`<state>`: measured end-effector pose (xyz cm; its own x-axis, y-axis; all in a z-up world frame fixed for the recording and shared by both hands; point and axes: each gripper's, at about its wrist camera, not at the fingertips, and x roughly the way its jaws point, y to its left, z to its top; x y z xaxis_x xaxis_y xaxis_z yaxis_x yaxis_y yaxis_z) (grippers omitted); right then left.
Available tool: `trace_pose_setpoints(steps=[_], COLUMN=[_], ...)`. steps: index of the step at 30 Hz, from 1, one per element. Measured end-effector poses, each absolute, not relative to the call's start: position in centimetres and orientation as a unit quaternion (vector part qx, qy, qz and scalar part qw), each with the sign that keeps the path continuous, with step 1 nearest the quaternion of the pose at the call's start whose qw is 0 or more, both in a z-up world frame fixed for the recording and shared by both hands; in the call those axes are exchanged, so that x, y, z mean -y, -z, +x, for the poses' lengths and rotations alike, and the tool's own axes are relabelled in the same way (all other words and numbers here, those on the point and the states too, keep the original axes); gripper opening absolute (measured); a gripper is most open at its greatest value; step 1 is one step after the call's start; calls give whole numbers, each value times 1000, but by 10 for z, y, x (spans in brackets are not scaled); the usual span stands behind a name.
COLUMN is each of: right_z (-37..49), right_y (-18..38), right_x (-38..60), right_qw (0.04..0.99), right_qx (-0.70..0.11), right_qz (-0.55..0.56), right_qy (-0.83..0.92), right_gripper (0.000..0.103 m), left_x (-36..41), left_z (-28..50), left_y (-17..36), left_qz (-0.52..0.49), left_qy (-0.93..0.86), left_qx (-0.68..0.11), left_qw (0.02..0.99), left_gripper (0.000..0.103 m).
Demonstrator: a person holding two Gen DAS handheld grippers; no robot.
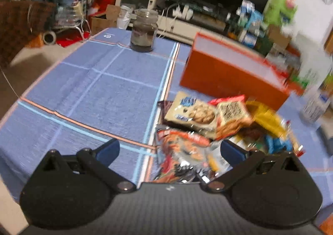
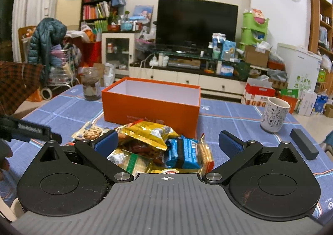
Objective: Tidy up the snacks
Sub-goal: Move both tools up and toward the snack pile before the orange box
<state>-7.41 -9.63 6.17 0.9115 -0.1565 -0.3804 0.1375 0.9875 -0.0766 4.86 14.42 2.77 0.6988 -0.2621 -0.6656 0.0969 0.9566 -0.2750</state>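
A heap of snack packets (image 2: 158, 147) lies on the blue checked tablecloth (image 2: 235, 116) in front of an open orange box (image 2: 152, 108), whose white inside shows nothing. The heap includes a yellow packet (image 2: 149, 133), a blue packet (image 2: 183, 151) and a cookie packet (image 2: 90, 132). My right gripper (image 2: 168, 143) stands open just above the near side of the heap. In the left wrist view, my left gripper (image 1: 169, 149) is open over the left edge of the snack heap (image 1: 208, 128), with the orange box (image 1: 226, 76) behind. Part of the left gripper (image 2: 31, 131) shows at the right wrist view's left edge.
A glass jar (image 2: 90, 83) with dark contents stands at the table's far left. A patterned white mug (image 2: 274, 116) and a dark rectangular block (image 2: 303, 145) sit on the right. A TV stand and cluttered shelves lie beyond the table. A fingertip (image 2: 4, 162) shows at the left edge.
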Motion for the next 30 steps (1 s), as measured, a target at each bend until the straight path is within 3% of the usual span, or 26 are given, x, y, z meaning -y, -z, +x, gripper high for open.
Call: trace_pose_setpoints(steps=[21,30], right_z=[-61,-40], right_y=[-35,-24], right_x=[97,96], right_qw=[975,972], right_qx=[-208,-228], right_qz=[-19,8], right_qy=[75,60], right_gripper=[96,96], left_x=[-132,-149], left_z=[45,56], left_y=[-29,-17], left_qz=[-38,-129], left_qy=[58,88], left_qx=[-340,-379], left_qw=[938,912], left_gripper=[102,102])
